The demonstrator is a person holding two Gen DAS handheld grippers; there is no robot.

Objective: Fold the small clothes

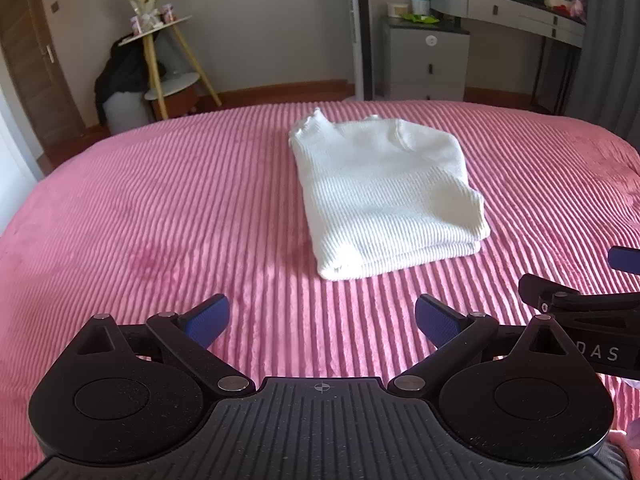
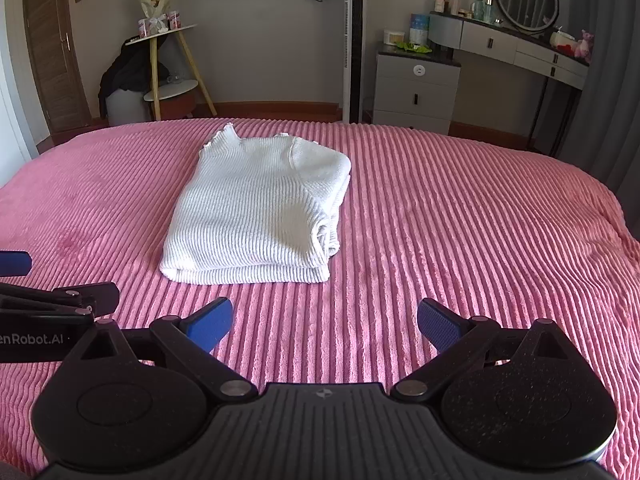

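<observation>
White knit top (image 1: 384,196), folded, lies on the pink bed (image 1: 160,220) ahead of both my claws.

My left claw (image 1: 322,322) hovers low over the bedspread, level, fingers spread apart and empty, the top just ahead and slightly right of it. My right claw (image 2: 324,326) sits alongside at the same height, likewise spread and empty, the top ahead and to its left, apart from both.

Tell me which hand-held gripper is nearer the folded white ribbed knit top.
Neither clearly. The left hand-held gripper sits before the folded white ribbed knit top, offset left; the right hand-held gripper offset right.
</observation>
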